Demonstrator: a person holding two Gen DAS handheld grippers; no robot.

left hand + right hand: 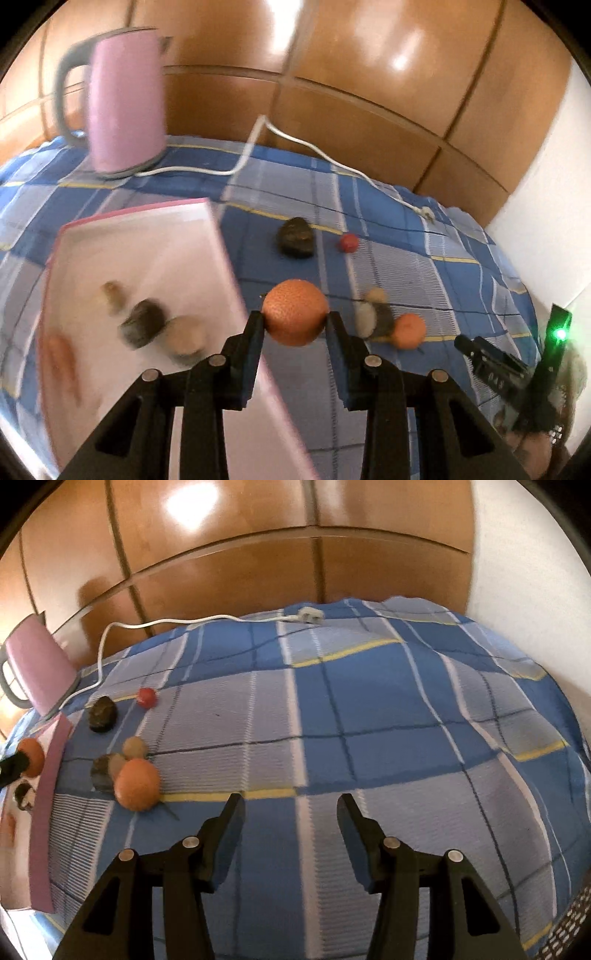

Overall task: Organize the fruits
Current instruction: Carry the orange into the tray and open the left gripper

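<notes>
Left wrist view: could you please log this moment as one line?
left tongs: shut on orange beside pink box | right tongs: open, empty | still on cloth: second orange, red fruit

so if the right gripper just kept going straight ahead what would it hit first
Probably nothing but the checked cloth. The right gripper is open and empty, and the fruit lies well off to its left. Far ahead is the white plug, though depth is hard to judge.

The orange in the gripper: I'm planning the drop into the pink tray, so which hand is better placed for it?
Left. The left gripper is shut on the orange, right beside the pink tray. The right gripper is open, holds nothing, and the tray lies far to its left.
</notes>
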